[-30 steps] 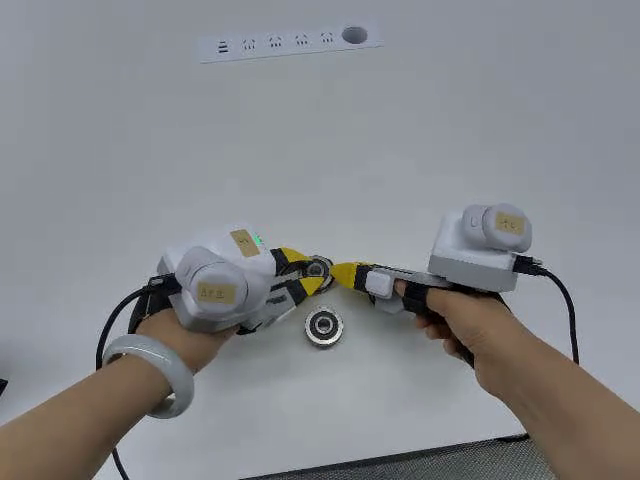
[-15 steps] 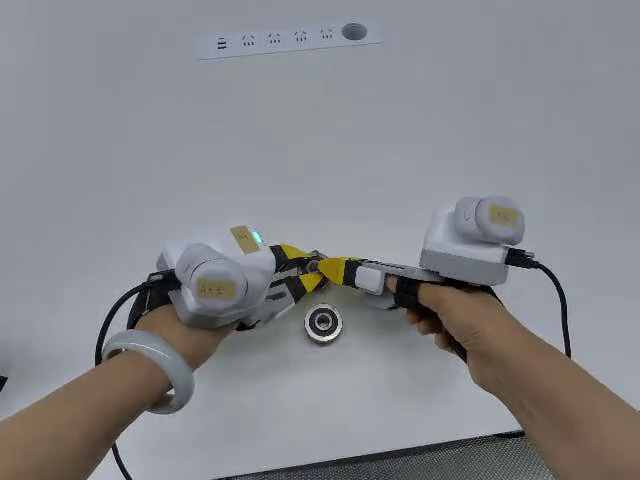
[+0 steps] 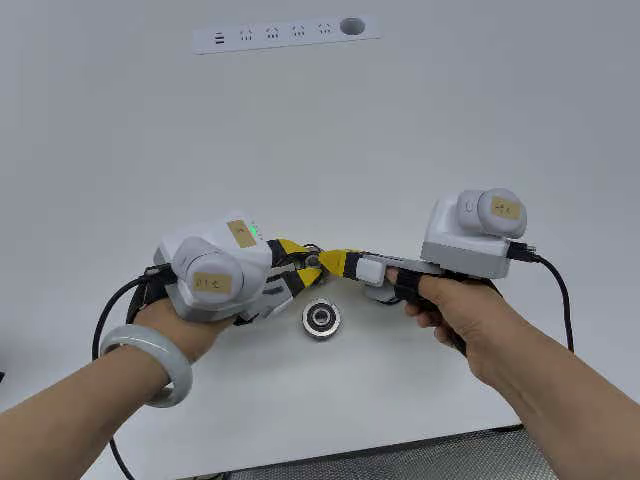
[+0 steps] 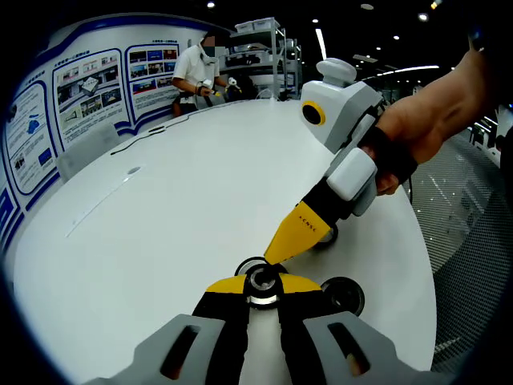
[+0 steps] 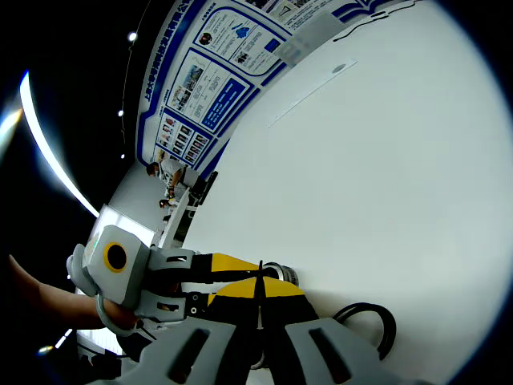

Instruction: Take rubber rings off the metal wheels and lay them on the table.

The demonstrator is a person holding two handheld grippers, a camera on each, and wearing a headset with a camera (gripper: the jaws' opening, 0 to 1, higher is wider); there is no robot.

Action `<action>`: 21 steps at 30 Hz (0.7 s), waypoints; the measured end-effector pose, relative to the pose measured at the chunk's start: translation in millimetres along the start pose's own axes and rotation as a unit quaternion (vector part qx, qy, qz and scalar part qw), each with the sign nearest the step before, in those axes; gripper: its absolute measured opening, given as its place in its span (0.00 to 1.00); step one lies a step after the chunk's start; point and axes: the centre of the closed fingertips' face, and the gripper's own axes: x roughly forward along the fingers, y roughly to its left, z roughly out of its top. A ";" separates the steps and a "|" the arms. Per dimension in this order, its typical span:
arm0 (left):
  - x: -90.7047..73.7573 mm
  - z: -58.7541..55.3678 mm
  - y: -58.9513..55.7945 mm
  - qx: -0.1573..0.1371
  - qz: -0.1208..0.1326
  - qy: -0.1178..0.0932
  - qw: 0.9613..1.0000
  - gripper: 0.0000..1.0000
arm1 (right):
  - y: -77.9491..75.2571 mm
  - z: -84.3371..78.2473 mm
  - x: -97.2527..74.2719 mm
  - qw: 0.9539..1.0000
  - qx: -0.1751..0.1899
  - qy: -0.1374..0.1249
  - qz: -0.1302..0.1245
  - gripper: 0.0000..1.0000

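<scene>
My left gripper [image 4: 261, 290] is shut on a small metal wheel [image 4: 263, 282] and holds it just above the white table [image 3: 400, 150]. A black rubber ring [image 4: 243, 265] shows around the wheel's rim. My right gripper [image 5: 260, 282] comes in from the right with its yellow jaws together, pinching that ring at the wheel's edge. In the head view the two grippers meet tip to tip, the left gripper [image 3: 303, 266] and the right gripper [image 3: 328, 263]. A second wheel [image 3: 320, 318] lies flat on the table just below them.
A loose black ring [image 5: 367, 322] lies on the table under the right gripper. A white power strip [image 3: 285, 33] sits at the far edge. The table's near edge [image 3: 400, 443] runs below my arms. A person stands far off in the left gripper view [image 4: 200, 68].
The right gripper has moved left, and its tips have closed in on the wheel held by the left gripper. The left gripper has stayed about where it was.
</scene>
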 end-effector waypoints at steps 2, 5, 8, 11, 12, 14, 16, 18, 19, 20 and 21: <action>0.3 1.8 -0.2 0.003 0.001 -0.004 1.000 0.14 | -2.8 -0.7 0.3 1.000 0.001 0.000 -0.004 0.02; -1.1 4.7 -0.3 0.001 0.002 -0.013 1.000 0.18 | -3.5 -0.8 -0.2 1.000 0.001 -0.001 -0.006 0.02; -4.6 5.5 0.7 0.004 0.004 -0.016 1.000 0.20 | -3.4 -1.1 -0.5 1.000 0.002 -0.001 -0.006 0.02; -9.8 3.8 4.1 0.003 0.009 -0.018 1.000 0.21 | -3.3 -1.0 -0.6 1.000 0.002 0.000 -0.006 0.02; -10.7 2.4 5.3 0.002 0.010 -0.017 1.000 0.22 | -3.2 -1.1 -0.6 1.000 0.002 0.000 -0.006 0.02; -13.4 -1.2 8.0 -0.003 0.015 -0.016 1.000 0.25 | -3.5 -0.7 -0.3 1.000 0.002 0.000 -0.005 0.02; -16.3 -5.7 10.0 -0.007 0.018 -0.012 1.000 0.28 | -3.3 -0.3 -0.1 1.000 0.002 0.001 -0.003 0.02; -19.0 -8.5 11.4 -0.011 0.021 -0.011 1.000 0.32 | -1.9 0.1 -0.5 1.000 0.001 0.000 -0.001 0.02; -20.9 -10.5 12.1 -0.013 0.023 -0.010 1.000 0.33 | -1.0 0.9 -0.7 1.000 0.002 -0.001 0.001 0.02; -21.8 -12.3 12.7 -0.015 0.023 -0.010 1.000 0.34 | 0.2 1.2 -1.0 1.000 0.002 -0.002 0.002 0.02; -23.1 -13.8 13.0 -0.016 0.024 -0.010 1.000 0.35 | 1.0 1.6 -1.0 1.000 0.002 -0.002 0.004 0.02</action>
